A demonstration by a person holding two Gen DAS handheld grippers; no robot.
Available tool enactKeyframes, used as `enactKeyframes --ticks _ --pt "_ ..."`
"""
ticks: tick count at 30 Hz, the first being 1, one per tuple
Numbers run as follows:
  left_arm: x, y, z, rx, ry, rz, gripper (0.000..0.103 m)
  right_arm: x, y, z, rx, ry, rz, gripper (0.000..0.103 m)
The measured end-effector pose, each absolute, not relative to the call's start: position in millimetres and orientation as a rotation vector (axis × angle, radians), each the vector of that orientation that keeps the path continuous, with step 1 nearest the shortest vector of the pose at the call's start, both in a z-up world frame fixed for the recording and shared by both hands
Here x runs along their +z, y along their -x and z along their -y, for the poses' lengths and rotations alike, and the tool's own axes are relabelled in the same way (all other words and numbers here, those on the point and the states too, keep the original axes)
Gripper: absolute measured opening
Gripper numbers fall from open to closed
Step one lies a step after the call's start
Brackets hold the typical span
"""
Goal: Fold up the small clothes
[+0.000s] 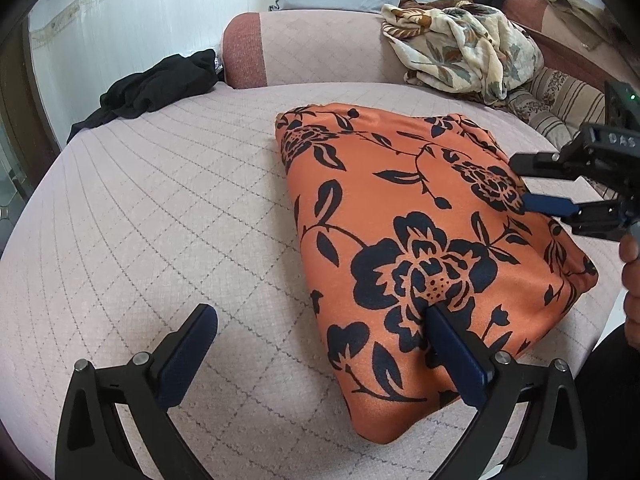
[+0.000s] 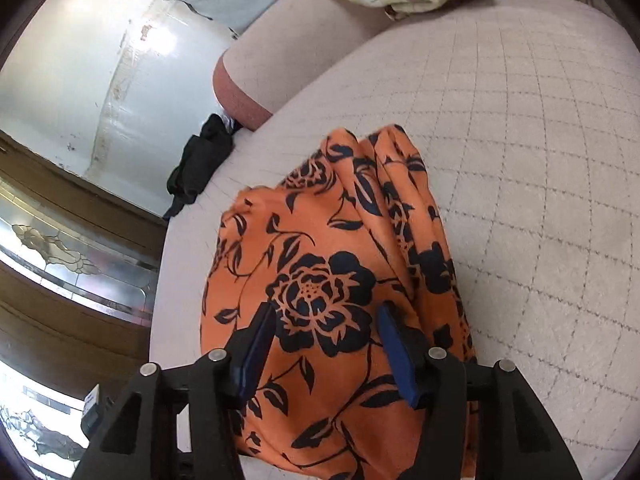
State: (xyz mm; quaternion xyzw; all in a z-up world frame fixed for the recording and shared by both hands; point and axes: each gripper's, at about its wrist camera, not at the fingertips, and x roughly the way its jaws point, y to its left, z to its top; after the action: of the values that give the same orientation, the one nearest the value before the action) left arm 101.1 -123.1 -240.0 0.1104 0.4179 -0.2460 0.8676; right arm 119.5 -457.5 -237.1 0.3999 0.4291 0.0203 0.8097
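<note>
A quilted pink bed point(image 1: 168, 216) carries the folded orange floral garment point(image 1: 408, 248) near its front edge. A black cloth point(image 1: 160, 88) lies at the far left corner. Both the left hand-held gripper point(image 1: 320, 332) and right hand-held gripper point(image 2: 326, 334) stand spread over the garment, gripping nothing.

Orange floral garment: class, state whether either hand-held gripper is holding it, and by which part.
Nothing is held. The orange floral garment lies folded on the cushion; the left hand-held gripper and right hand-held gripper stand open over it.
</note>
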Motion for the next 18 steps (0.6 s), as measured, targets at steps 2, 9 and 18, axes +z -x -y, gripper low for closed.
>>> enactKeyframes --ticks 2,9,18 --pt "-240.1 -100.6 122.6 -0.515 -0.230 -0.876 0.103 -234.6 -117.6 458.9 0.056 -0.857 -0.902 0.057" --pt "-240.2 -97.6 125.8 -0.502 -0.241 -0.862 0.103 -226.3 -102.6 473.5 0.074 -0.890 -0.812 0.058" --pt "-241.0 -96.7 126.6 -0.498 -0.240 -0.861 0.103 -228.2 -107.6 458.4 0.189 -0.840 -0.890 0.058"
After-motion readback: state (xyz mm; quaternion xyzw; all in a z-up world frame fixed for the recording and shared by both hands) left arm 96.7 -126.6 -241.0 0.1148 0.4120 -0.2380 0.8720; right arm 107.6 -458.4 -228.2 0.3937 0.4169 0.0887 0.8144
